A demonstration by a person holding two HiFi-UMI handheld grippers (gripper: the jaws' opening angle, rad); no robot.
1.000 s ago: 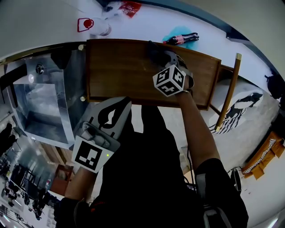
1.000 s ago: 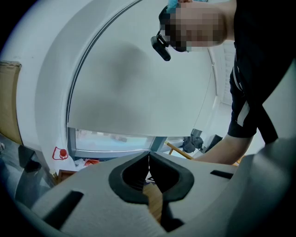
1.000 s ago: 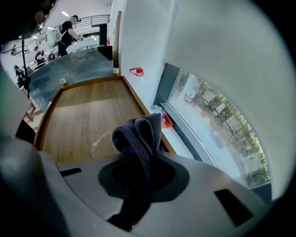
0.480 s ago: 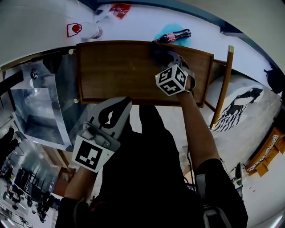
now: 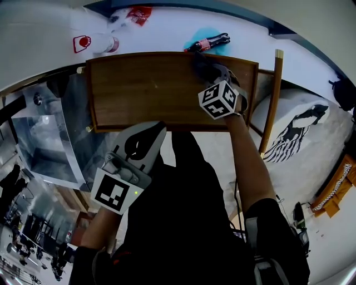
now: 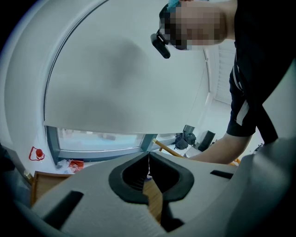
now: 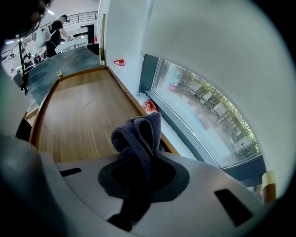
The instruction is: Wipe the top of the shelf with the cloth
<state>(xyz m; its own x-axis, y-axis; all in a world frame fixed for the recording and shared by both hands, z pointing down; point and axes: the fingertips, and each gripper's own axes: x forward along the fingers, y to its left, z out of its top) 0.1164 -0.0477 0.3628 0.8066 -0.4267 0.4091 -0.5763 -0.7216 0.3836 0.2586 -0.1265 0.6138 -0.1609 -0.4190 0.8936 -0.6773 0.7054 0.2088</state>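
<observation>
The brown wooden shelf top (image 5: 144, 89) lies below me, long side left to right. My right gripper (image 5: 204, 65) is over its far right part, marker cube toward me, shut on a dark grey cloth (image 5: 199, 62) that rests near the far edge. In the right gripper view the bunched cloth (image 7: 138, 132) sticks up from between the jaws of that gripper (image 7: 141, 159), with the wood (image 7: 78, 115) stretching ahead. My left gripper (image 5: 154, 129) hangs just short of the shelf's near edge, off the wood. Seen from the left gripper view, that gripper (image 6: 149, 156) is shut and holds nothing.
A glass-sided case (image 5: 50, 133) stands left of the shelf. Behind it on the white sill lie a cola bottle (image 5: 208, 43), a red packet (image 5: 137, 13) and a white container with a red label (image 5: 92, 43). A wooden pole (image 5: 271, 100) and a patterned white bag (image 5: 295, 131) are at the right.
My right gripper has carried the cloth to the right along the far part of the shelf top. The left gripper has stayed where it was.
</observation>
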